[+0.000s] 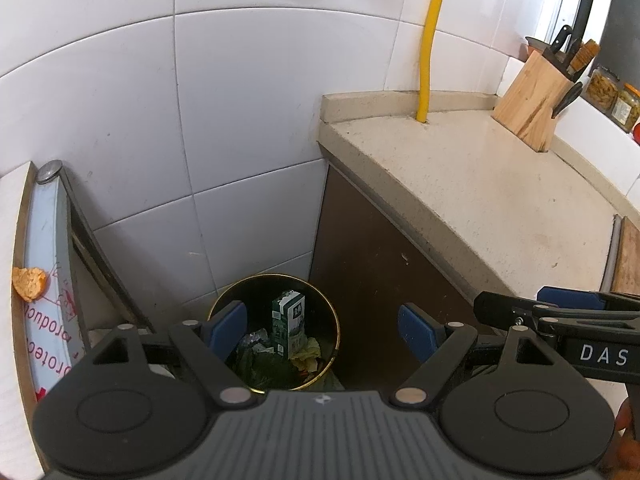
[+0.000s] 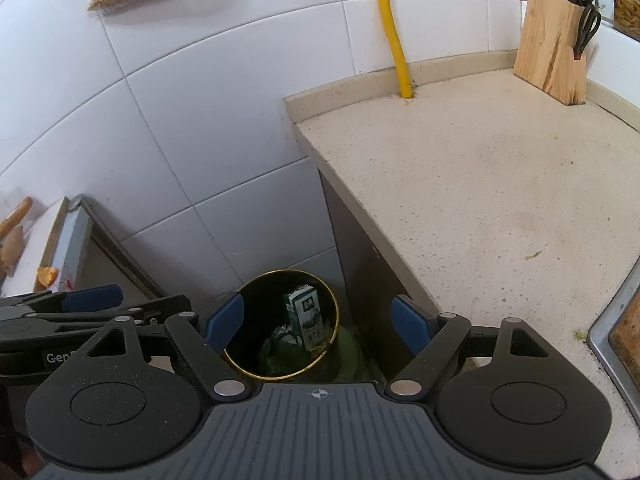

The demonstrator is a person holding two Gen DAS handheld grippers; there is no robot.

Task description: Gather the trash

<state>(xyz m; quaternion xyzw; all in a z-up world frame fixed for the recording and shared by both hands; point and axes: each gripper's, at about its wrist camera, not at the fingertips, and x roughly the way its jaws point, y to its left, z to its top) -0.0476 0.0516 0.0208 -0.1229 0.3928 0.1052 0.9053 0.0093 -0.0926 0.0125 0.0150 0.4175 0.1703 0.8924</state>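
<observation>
Empty left claw (image 1: 324, 330) above carton (image 1: 289, 325)

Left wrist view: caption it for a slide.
Open left tongs above the floor bin holding a green carton.

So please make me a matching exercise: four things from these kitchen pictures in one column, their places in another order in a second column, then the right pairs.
Things:
1. carton
2. knife block
3. yellow pipe
4. orange peel

Places:
A. far corner of the countertop
B. white ledge on the left
C. inside the bin
D. running up the tiled wall

Pairs: 1-C, 2-A, 3-D, 4-B
</observation>
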